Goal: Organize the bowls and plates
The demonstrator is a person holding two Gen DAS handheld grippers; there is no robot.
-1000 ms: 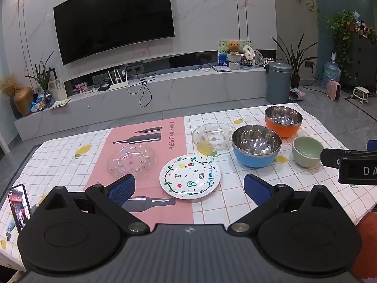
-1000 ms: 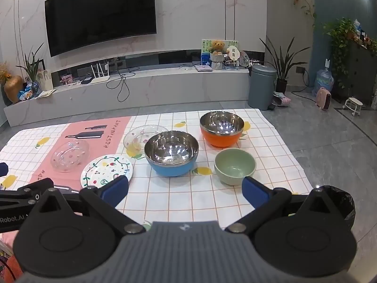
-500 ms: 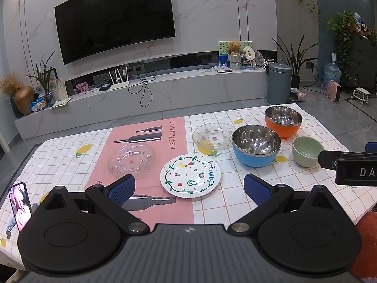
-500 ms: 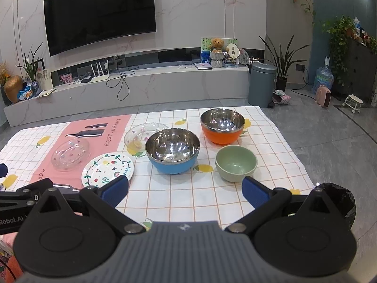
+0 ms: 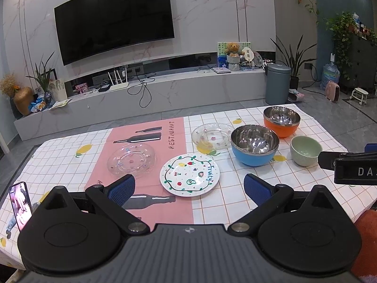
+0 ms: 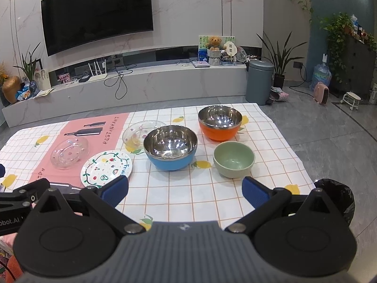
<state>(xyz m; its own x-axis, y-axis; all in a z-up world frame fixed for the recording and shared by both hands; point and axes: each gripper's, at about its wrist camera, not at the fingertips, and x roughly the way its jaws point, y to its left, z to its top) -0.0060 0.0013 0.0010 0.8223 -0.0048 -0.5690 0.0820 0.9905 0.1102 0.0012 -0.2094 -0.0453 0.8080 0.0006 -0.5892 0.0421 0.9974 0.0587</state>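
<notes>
Hiding behind the blue bowl (image 6: 170,151) — clear plate's (image 6: 139,132) near edge.

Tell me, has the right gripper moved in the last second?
Yes. The right gripper has eased forward: the green bowl sits nearer its fingertips.

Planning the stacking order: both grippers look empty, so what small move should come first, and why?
Probably ease the right gripper forward and down toward the green bowl. Its fingers are open and empty, that bowl sits closest ahead of it, and as the smallest it could nest in the blue bowl beside it.
</notes>
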